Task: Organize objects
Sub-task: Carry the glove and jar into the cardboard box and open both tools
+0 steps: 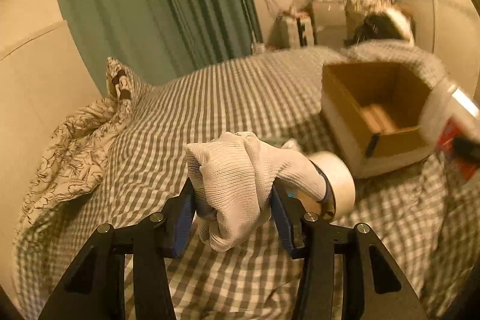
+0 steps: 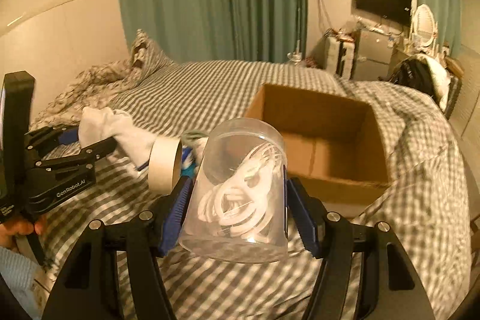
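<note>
The right gripper [image 2: 237,194] is clamped on a clear plastic tub [image 2: 240,194] with coiled white cable inside; its blue pads [image 2: 180,206] press the tub's walls on both sides, and the tub tips with its base away from the camera. The open brown cardboard box [image 2: 327,146] sits on the grey-and-white checked bedspread [image 2: 210,86] at about one o'clock from the tub in the right wrist view, near but not under it.

The left gripper [image 1: 234,200] is closed on a bunched white knit glove [image 1: 240,185], held clear of the bed. A roll of pale tape [image 1: 336,185] lies just beside it at three o'clock, and the box [image 1: 375,113] stands at two o'clock in the left wrist view, with something pale and blurred on its floor.

The step in hand looks like carrying both items to the box. To do it well, I would take the tub in first: carry it toward one o'clock until it is over the box floor, lower it well inside the walls, and only then ease the jaws apart, since smooth plastic may slip or roll if dropped from above. The glove is soft and should forgive a looser release, but it needs to clear the tape roll and the near box wall on its way.
</note>
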Tool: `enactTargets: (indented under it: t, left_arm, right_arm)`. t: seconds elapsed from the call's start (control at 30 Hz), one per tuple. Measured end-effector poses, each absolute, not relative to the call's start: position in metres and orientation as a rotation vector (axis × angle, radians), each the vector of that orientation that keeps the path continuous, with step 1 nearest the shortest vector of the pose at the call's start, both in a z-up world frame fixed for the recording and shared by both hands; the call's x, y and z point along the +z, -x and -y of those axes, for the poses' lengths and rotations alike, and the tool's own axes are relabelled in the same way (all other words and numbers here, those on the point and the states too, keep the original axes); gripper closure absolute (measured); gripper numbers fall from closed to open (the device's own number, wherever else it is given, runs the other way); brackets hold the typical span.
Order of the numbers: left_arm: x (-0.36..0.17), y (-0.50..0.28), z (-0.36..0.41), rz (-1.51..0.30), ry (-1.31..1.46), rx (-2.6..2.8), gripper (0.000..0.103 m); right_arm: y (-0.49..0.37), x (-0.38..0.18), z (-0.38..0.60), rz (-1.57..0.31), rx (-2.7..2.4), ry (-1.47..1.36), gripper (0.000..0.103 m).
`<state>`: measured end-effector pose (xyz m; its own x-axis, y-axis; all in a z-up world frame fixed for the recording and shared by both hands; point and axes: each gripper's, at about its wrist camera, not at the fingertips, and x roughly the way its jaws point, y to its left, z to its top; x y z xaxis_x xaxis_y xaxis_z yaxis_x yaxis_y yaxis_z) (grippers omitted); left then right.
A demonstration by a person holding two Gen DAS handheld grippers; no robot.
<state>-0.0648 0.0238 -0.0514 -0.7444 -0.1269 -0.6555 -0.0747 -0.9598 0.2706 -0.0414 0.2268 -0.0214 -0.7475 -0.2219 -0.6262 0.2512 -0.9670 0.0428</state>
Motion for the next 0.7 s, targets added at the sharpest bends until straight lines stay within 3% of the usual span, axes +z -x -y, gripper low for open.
enactTargets:
  t: [0.23,0.47,0.7]
  left_arm:
    - [-0.076,0.072,-0.022,0.317,-1.267,-2.893,0.054]
    - [-0.012,0.076,-0.057,0.227,-1.116,-3.088,0.054]
    - [0.007,0.122,-0.129,0.22,-1.061,-3.201,0.054]
  right_arm:
    - [0.049,-0.038,-0.241,-0.017,-2.712,-1.004,0.039]
    - [0.068,-0.018,-0.259,-0.001,-2.715,-0.955,0.039]
    - [0.118,0.019,-0.29,-0.016,-2.783,-0.869,0.039]
